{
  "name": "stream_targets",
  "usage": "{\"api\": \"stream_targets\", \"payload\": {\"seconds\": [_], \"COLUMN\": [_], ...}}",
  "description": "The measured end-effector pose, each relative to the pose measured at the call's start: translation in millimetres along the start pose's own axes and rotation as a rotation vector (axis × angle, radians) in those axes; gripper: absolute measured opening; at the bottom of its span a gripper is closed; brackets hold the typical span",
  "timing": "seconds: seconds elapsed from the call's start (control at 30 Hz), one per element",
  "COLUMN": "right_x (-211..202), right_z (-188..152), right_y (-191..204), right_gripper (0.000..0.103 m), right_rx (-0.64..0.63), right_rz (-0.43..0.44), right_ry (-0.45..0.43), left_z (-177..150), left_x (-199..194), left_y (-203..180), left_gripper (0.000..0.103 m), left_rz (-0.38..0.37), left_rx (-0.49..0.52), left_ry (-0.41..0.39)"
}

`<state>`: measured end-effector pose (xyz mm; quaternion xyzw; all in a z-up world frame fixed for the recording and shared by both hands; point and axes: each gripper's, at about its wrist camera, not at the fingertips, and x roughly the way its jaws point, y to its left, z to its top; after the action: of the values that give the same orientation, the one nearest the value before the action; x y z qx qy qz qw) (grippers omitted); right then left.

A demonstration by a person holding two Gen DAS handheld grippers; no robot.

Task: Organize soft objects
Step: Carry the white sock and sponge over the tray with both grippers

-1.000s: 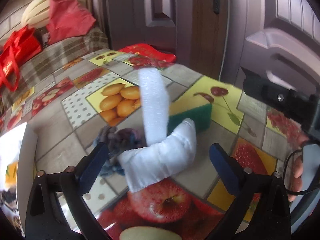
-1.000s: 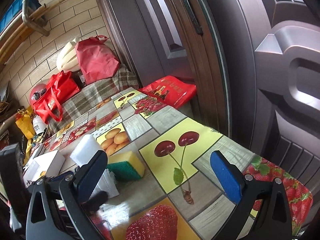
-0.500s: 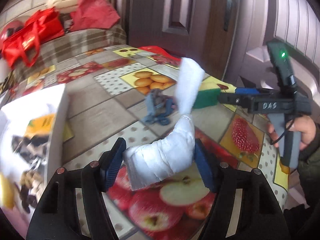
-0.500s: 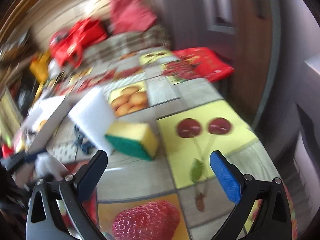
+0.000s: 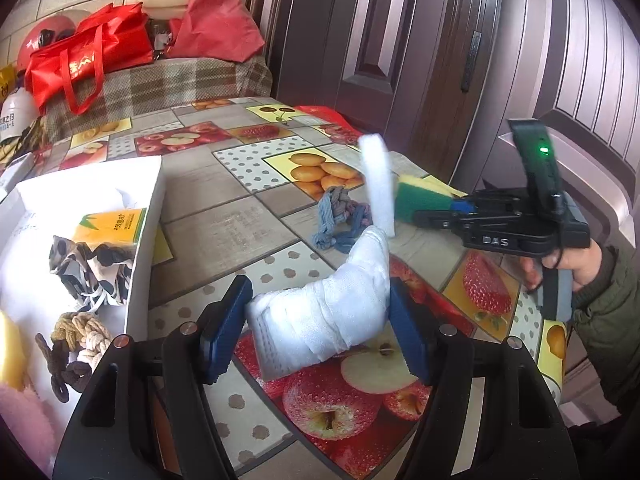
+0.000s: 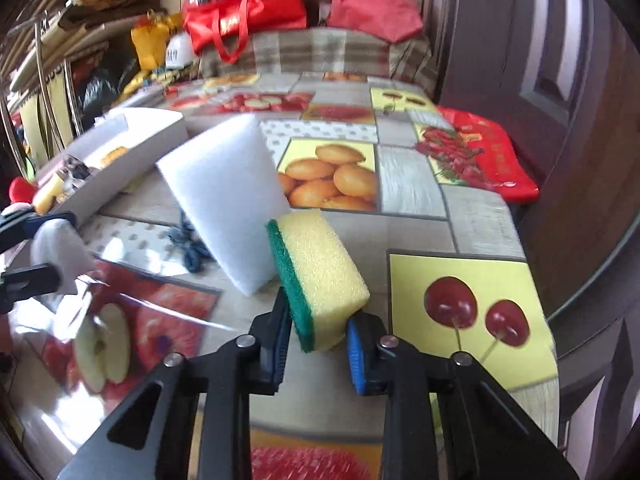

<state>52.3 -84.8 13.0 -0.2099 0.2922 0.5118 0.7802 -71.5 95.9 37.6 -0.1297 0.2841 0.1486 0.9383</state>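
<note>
White ribbed cloth roll (image 5: 326, 316) sits clamped in my left hand-held gripper (image 5: 320, 328), above the glossy fruit-print tabletop (image 5: 240, 232). Only this view shows the white cardboard box (image 5: 144, 240) with braided cords, far left. My right hand-held gripper (image 6: 316, 344) pinches the porous yellow-and-green sponge (image 6: 320, 276), touching the tilted white foam block (image 6: 228, 200).

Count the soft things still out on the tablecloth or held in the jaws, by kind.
Sponges: 2, white melamine sponge and yellow-green scrub sponge
Rolled white cloth: 1
Blue knotted rope: 1
Total: 4
</note>
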Motion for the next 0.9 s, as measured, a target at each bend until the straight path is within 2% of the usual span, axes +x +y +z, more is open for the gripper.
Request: {"api": "stream_targets", "payload": {"seconds": [0.13,0.27,0.37,0.43,0.63,0.9], "right_x": [-34.3,-69.0,-77.8,-77.2,-62.4,-64.0], "right_z": [-11.9,-24.9,-20.4,-16.0,-7.5,-6.1], "right_y": [1.5,24.3,44.1,57.2,83.9,110.3], "right_gripper": [0.022,0.023,0.023,0.023,0.023,0.023], "right_rx": [0.104,0.168,0.188,0.174,0.168,0.126], "right_rz": [-0.007,-0.065,-0.059,-0.067,-0.046,-0.054], "right_ry": [-0.112,-0.285,-0.393,-0.433,-0.429,-0.428], "left_z": [-1.1,-3.2,-7.0,-10.4,-17.6,-24.4], "left_x": [-6.6,-16.5,-28.3,-37.6,-58.3,-75.2], "left_y": [-0.9,-6.3,-9.7,-10.6,1.2,14.2], "left_gripper": [0.068,0.068,0.068,0.068,0.068,0.068], "left_rz": [0.013,0.042,0.069,0.083,0.110,0.126], "left_rx": [0.003,0.032,0.054,0.063,0.041,0.017], "left_ry": [-0.033,-0.088,-0.136,-0.166,-0.211,-0.242]}}
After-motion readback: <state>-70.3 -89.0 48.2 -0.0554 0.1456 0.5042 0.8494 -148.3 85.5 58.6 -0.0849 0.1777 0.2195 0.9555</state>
